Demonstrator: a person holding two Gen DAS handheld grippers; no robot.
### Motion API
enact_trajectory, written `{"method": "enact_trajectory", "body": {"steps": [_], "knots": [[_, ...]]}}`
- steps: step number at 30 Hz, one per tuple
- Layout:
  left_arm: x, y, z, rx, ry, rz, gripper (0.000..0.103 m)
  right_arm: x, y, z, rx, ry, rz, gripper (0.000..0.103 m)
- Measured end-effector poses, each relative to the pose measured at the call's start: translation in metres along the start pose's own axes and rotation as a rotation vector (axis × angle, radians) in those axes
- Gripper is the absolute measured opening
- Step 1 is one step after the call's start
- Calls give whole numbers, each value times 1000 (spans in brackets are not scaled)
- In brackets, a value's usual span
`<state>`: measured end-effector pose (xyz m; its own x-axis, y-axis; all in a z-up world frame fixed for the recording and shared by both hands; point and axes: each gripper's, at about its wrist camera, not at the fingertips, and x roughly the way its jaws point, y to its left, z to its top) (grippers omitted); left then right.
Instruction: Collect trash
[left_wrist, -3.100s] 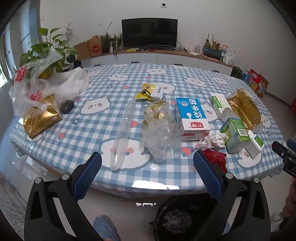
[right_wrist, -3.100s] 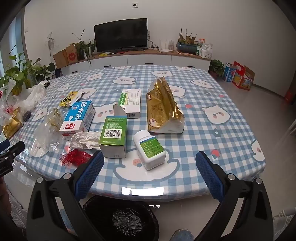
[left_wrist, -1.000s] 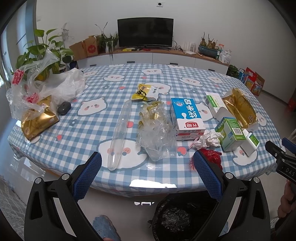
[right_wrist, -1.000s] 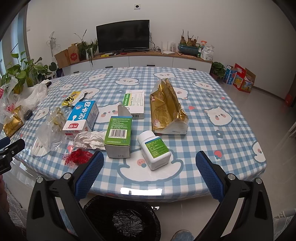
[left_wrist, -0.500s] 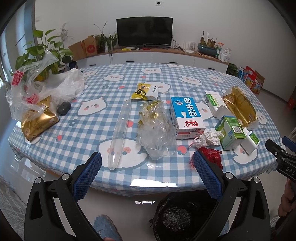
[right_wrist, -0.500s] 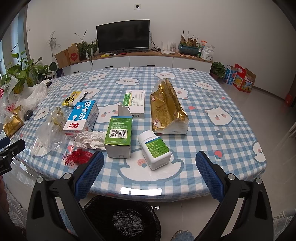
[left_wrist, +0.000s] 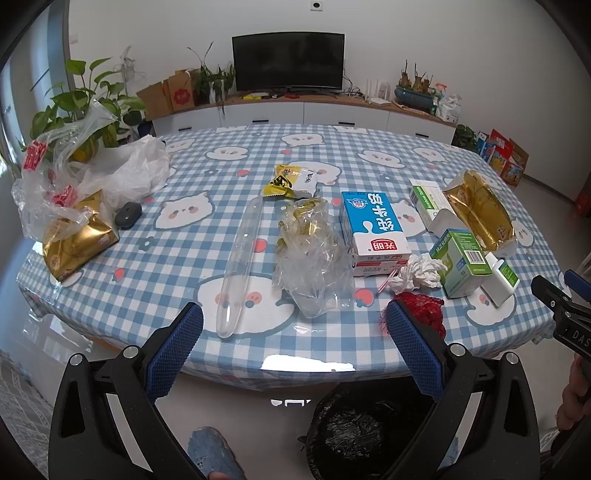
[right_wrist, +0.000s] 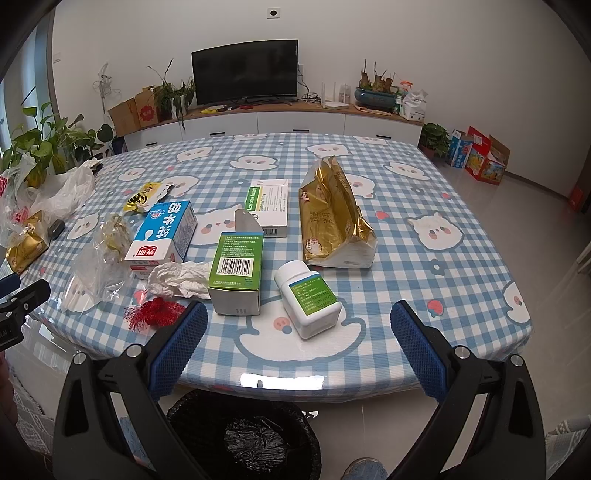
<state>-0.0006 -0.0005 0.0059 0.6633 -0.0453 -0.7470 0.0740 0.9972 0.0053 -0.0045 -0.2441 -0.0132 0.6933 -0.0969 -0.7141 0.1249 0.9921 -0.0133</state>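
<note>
Opening step: left gripper (left_wrist: 293, 332) and right gripper (right_wrist: 299, 332) spread wide, empty, off table's (right_wrist: 369, 354) near edge; next, closing on white bottle (right_wrist: 308, 299).

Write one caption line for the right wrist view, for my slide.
Open right tongs hover over a white pill bottle on the checkered table, bin below.

Boxes (right_wrist: 236, 269), wrappers (left_wrist: 291, 181), crumpled tissue (right_wrist: 179, 278) lie scattered on table (right_wrist: 424, 266).

Glossy checked plastic tablecloth (right_wrist: 461, 280), shiny gold foil bag (right_wrist: 332, 225), crumpled white paper (right_wrist: 177, 278), clear crinkled plastic bag (left_wrist: 314, 262).
</note>
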Motion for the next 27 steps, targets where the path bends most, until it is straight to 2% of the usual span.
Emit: {"method": "enact_trajectory", "body": {"steps": [13, 27], "knots": [[-3, 3, 2, 9, 2, -19, 96, -4, 11, 5, -5, -3, 32, 95], [32, 52, 36, -59, 55, 33, 94, 21, 36, 36, -24, 49, 34, 95]]}}
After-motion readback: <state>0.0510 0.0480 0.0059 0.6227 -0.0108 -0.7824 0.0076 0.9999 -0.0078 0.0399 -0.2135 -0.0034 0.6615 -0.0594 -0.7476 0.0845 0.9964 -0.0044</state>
